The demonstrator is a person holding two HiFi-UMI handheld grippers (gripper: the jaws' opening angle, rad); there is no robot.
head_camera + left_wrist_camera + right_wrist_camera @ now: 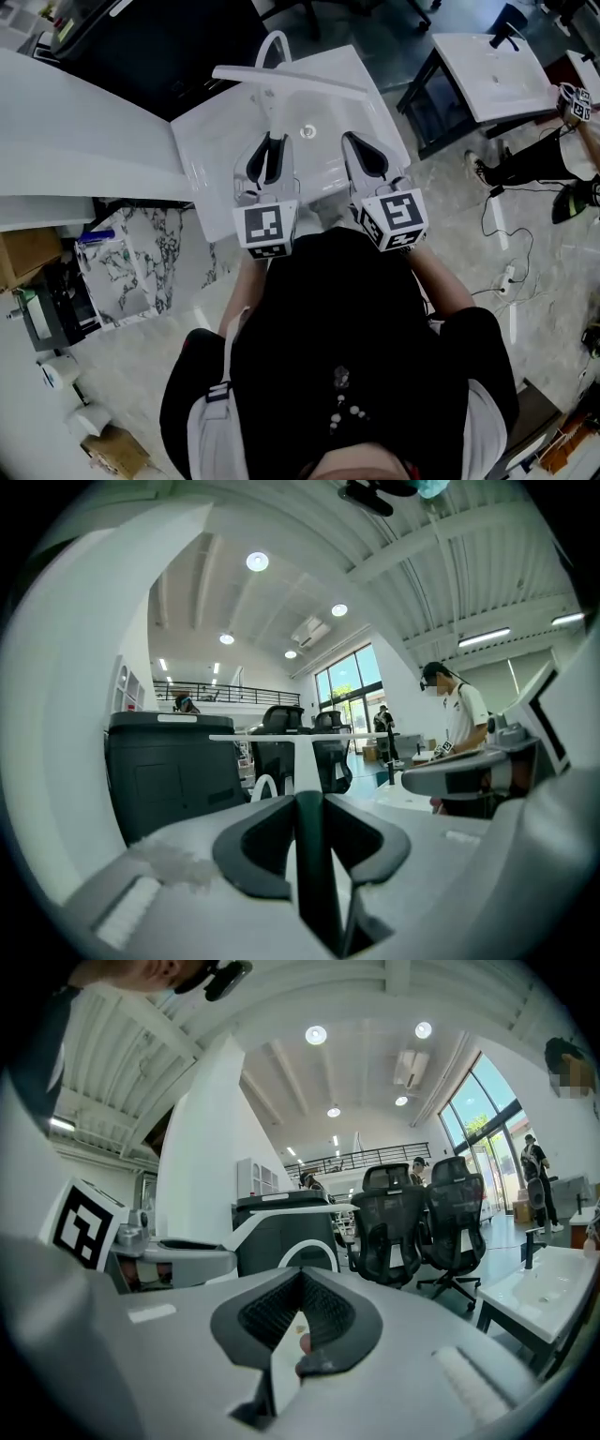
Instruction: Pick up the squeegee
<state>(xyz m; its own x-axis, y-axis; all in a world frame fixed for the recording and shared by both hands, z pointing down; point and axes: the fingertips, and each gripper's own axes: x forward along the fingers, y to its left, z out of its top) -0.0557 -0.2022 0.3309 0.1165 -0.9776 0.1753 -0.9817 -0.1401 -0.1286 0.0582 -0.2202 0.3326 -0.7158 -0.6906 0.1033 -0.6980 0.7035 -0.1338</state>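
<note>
The squeegee (291, 82) is white, with a long blade across the top and a handle running down into my left gripper (272, 142), which is shut on that handle above the white sink basin (211, 141). In the left gripper view the dark handle (311, 855) stands between the jaws and the white T-shaped head (300, 747) rises beyond them. My right gripper (361, 155) hovers beside it to the right over the same basin. Its jaws (302, 1274) meet at the tips with nothing held.
A white arched faucet (272, 42) stands behind the basin. A second sink on a dark stand (497, 70) is at the right, a marbled slab (141, 248) at the left, cables on the floor. Office chairs (422, 1218) and a standing person (459, 719) are further off.
</note>
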